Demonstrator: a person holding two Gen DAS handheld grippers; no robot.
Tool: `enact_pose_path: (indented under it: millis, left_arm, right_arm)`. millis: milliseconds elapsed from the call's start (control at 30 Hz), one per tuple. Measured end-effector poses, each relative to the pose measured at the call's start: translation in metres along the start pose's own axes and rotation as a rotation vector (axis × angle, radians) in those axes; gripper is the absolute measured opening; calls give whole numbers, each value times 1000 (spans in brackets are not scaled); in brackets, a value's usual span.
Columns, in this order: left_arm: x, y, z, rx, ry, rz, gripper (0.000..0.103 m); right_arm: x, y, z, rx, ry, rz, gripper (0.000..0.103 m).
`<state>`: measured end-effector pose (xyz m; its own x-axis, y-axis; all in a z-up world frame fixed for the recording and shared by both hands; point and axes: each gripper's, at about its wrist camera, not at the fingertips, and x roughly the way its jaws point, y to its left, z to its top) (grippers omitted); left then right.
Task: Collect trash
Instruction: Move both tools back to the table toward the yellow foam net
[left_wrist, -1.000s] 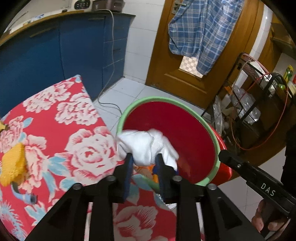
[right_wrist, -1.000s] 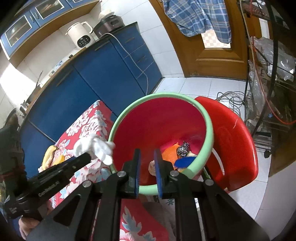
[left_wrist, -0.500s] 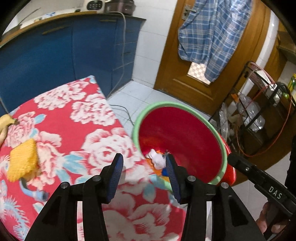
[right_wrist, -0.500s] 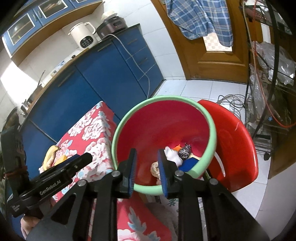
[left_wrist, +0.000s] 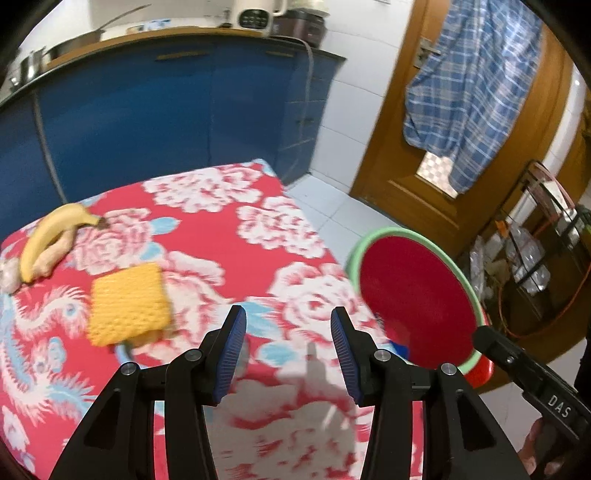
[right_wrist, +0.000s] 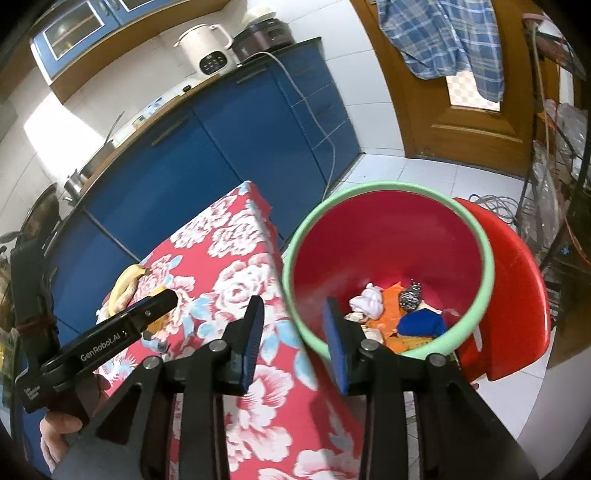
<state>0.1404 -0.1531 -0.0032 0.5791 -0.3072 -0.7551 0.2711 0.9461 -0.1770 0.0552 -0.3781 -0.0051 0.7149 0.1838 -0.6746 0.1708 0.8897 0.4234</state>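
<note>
A red bin with a green rim stands beside the table; it also shows in the left wrist view. Inside lie a crumpled white tissue, orange scraps, a blue piece and a dark ball. My left gripper is open and empty above the floral tablecloth. My right gripper is open and empty over the table's edge, next to the bin's rim. A yellow sponge and a banana lie on the table.
A red lid or chair sits behind the bin. Blue cabinets run along the wall, with a kettle on top. A wooden door with a plaid shirt and a wire rack stand to the right.
My left gripper opened and dropped the white tissue into the bin, then swung left over the table. My right gripper opened wider and drew back slightly.
</note>
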Motion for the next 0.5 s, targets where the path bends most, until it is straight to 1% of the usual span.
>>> enact_pose_path:
  millis: [300, 500]
  left_arm:
    - [-9, 57, 1, -95, -11, 71, 49]
    - [-11, 86, -1, -131, -21, 117, 49]
  right_arm:
    - [9, 26, -4, -47, 33, 11, 38]
    - [18, 43, -6, -78, 56, 15, 38]
